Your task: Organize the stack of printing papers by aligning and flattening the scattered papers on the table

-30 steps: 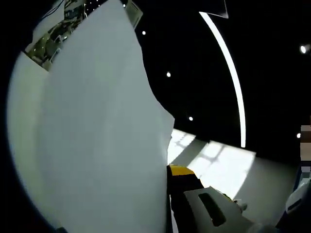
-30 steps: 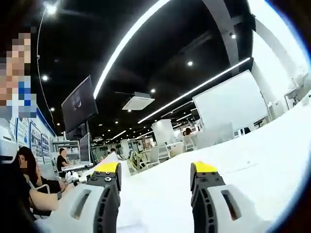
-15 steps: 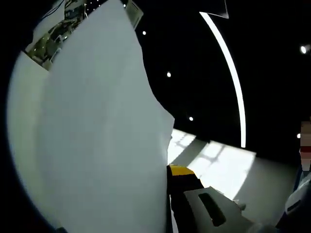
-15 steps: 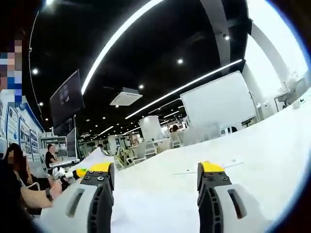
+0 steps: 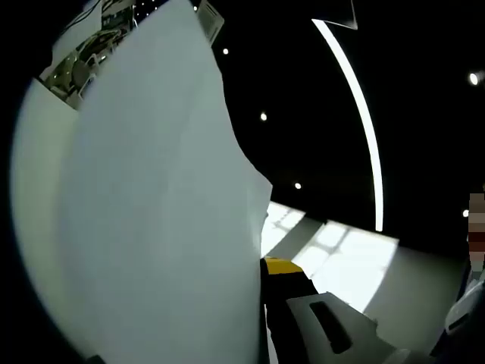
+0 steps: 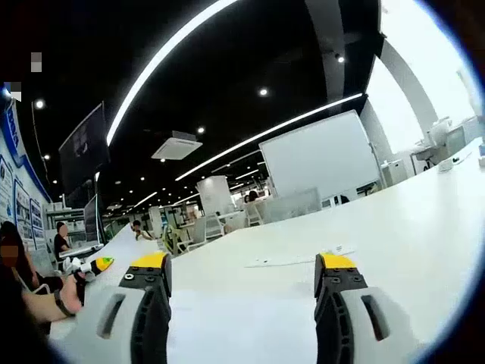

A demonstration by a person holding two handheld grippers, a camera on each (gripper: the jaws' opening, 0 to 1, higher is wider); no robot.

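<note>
Papers (image 5: 151,212), unmarked, rise beside left claw (image 5: 261,267), grip unclear; right claw (image 6: 242,262) released.

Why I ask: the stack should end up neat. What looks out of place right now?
One loose sheet lies apart, farther out on the table, beyond the open right gripper. Another sheet of paper stands raised right against the left gripper camera rather than lying flat.

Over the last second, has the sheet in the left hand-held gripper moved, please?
No. The sheet keeps its place against the ceiling light strip and jaw.
</note>
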